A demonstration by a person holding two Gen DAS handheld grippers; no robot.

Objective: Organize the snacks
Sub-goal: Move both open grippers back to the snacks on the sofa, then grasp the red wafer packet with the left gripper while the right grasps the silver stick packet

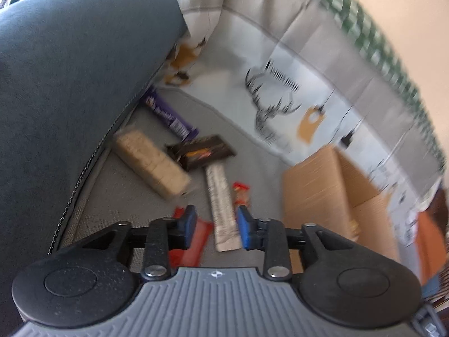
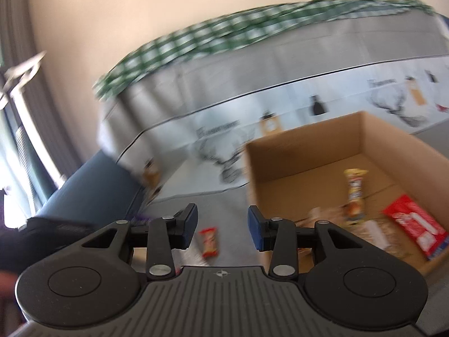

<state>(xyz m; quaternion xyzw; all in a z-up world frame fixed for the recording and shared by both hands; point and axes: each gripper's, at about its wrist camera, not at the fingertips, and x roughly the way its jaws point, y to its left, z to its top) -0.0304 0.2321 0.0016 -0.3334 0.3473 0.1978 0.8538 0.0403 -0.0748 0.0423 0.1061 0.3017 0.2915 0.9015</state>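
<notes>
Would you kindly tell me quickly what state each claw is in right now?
Left claw: open, holding nothing, above a pale wrapper.
Right claw: open, holding nothing.

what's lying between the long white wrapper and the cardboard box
In the left wrist view, a small red-and-orange snack packet lies between the white wrapper and the cardboard box, close beside the wrapper.

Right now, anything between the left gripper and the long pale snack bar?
Nothing visible. The left gripper is open with the long pale snack bar lying straight ahead between its fingers; the red wrapper lies beside it.
</notes>
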